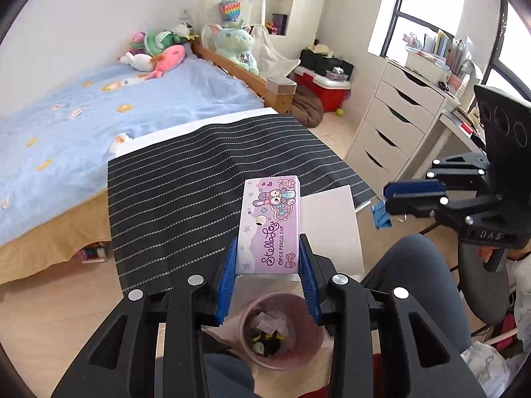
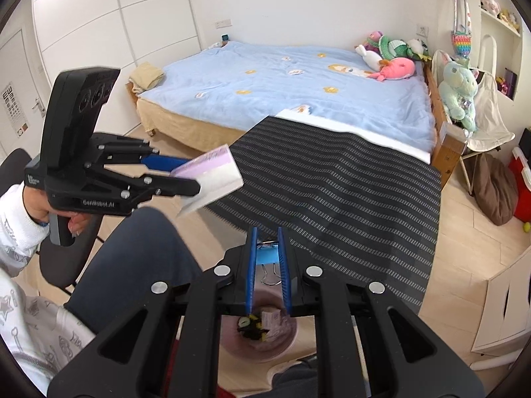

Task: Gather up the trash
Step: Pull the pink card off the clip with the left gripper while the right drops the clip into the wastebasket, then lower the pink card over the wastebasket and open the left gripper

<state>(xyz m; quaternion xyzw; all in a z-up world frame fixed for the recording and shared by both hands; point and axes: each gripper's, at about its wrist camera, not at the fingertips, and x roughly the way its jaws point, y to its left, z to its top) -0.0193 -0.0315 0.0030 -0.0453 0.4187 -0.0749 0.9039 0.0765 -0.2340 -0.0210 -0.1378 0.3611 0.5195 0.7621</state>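
bin: round pink plastic wastebasket [image 1: 282, 328], scraps inside, on the floor right below both grippers
left gripper [image 1: 269, 270]: clamped on a flat glossy purple pencil-cap box [image 1: 270, 224]
right gripper [image 2: 267, 260]: pinching a blue binder clip [image 2: 267, 256]
beyond: ribbed black striped mat [image 1: 199, 172], fuzzy blue bedspread [image 1: 99, 109]

Pencil-cap box [image 1: 270, 225] in left tongs [image 1: 268, 258], above bin [image 1: 281, 330] (scraps inside), bed [image 1: 99, 106] behind.

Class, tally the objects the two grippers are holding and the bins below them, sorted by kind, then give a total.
Pencil cap box, in the left gripper: 1
Blue binder clip, in the right gripper: 1
Pink bin: 1
Total: 3
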